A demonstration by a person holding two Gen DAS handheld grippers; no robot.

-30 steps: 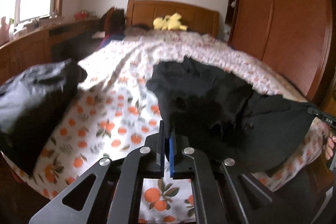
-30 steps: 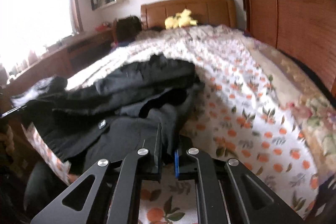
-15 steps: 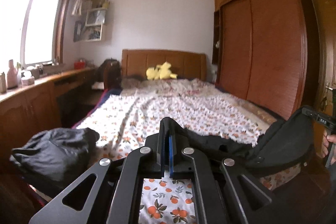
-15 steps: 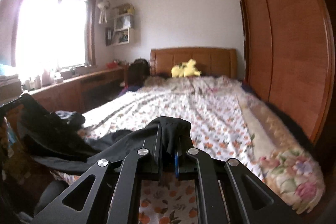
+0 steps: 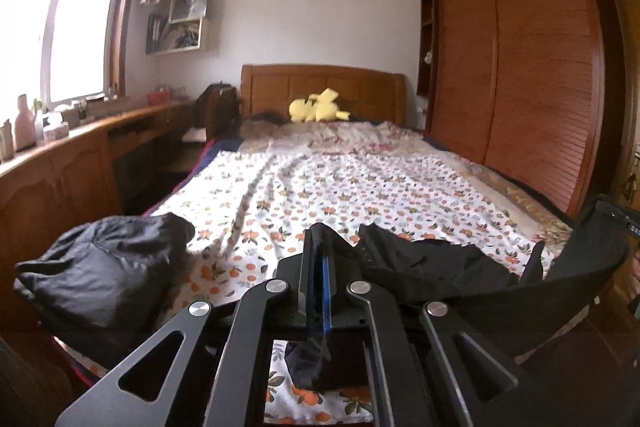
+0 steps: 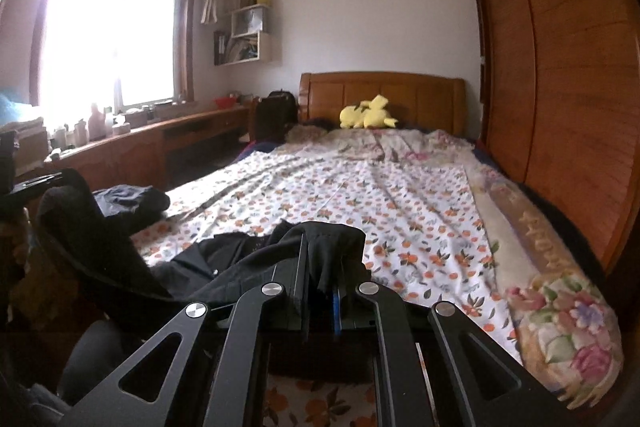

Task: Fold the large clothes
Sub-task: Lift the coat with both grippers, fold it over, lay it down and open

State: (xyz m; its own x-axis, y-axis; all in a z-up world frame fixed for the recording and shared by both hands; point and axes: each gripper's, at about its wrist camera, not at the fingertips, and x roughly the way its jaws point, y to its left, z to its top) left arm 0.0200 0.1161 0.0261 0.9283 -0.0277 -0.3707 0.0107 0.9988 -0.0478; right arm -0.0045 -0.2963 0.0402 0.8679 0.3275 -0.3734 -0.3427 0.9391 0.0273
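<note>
Both grippers, left (image 5: 316, 267) and right (image 6: 322, 267), clamp a black garment (image 5: 460, 267) lifted above the bed (image 5: 360, 183); spreading it flat for folding likely comes next.

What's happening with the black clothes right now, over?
Left gripper and right gripper both shut on black garment, stretched above bed. Another dark bundle lies left. Over.

Home bedroom, bed (image 5: 360, 183), wardrobe (image 5: 520, 67)
</note>
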